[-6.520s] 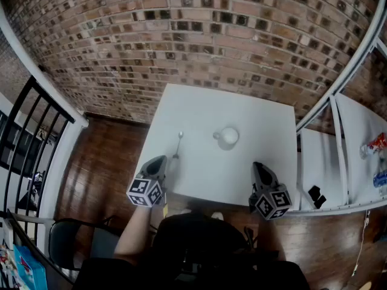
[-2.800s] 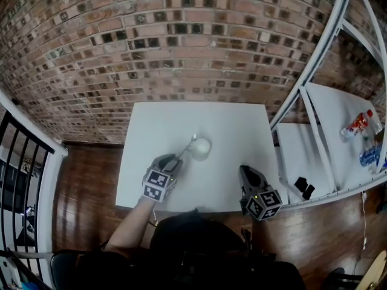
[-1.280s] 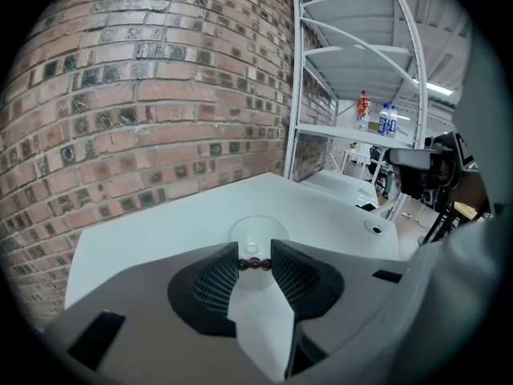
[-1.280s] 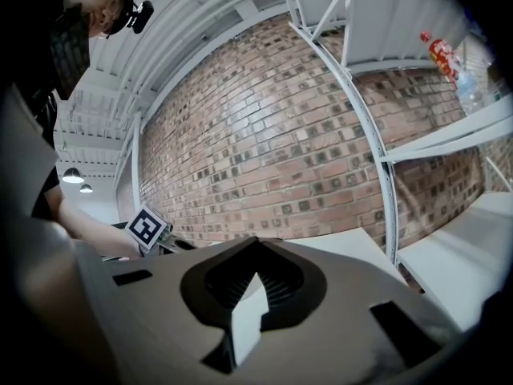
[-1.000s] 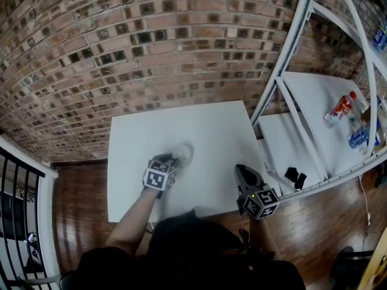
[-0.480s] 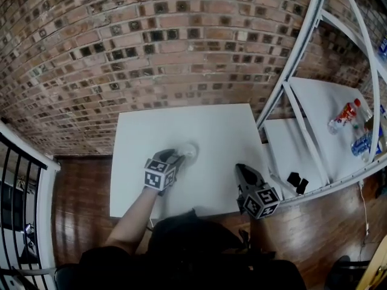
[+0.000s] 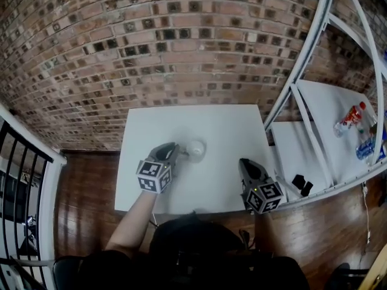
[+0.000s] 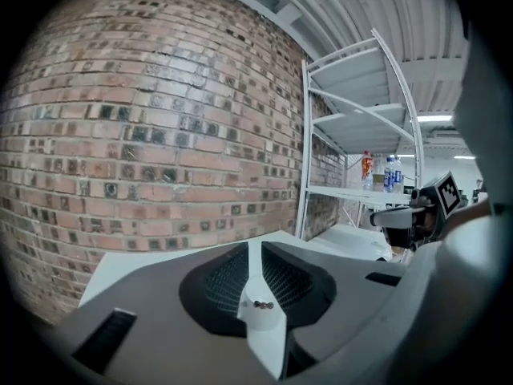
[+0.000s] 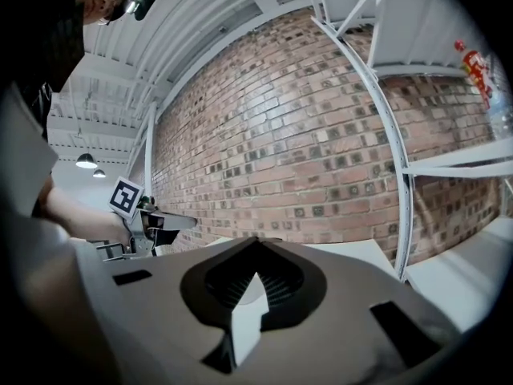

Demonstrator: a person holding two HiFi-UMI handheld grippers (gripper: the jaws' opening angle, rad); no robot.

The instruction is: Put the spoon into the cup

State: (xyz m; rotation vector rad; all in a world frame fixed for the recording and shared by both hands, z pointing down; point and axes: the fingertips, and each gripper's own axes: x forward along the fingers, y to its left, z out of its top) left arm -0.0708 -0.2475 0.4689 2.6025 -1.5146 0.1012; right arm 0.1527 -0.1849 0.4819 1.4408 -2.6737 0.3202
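A small white cup (image 7: 195, 149) stands mid-table on the white table (image 7: 230, 122). A thin grey sliver at its left rim looks like the spoon (image 7: 185, 153), too small to be sure. My left gripper (image 7: 174, 147) hovers just left of the cup and apart from it. Its jaws are closing to a narrow slit with nothing between them (image 8: 250, 251). My right gripper (image 7: 247, 162) waits near the table's front right, its tips together and empty (image 9: 256, 275). From there the left gripper (image 9: 156, 219) shows at far left.
A white metal shelf rack (image 7: 302, 83) stands right of the table, with bottles (image 7: 351, 116) on one shelf and a small black object (image 7: 300, 184) lower down. A brick wall (image 7: 181, 53) runs behind the table. A black railing (image 7: 18, 162) is at far left.
My left gripper has drawn back from over the cup and lifted, so the cup shows uncovered. The right gripper has barely shifted.
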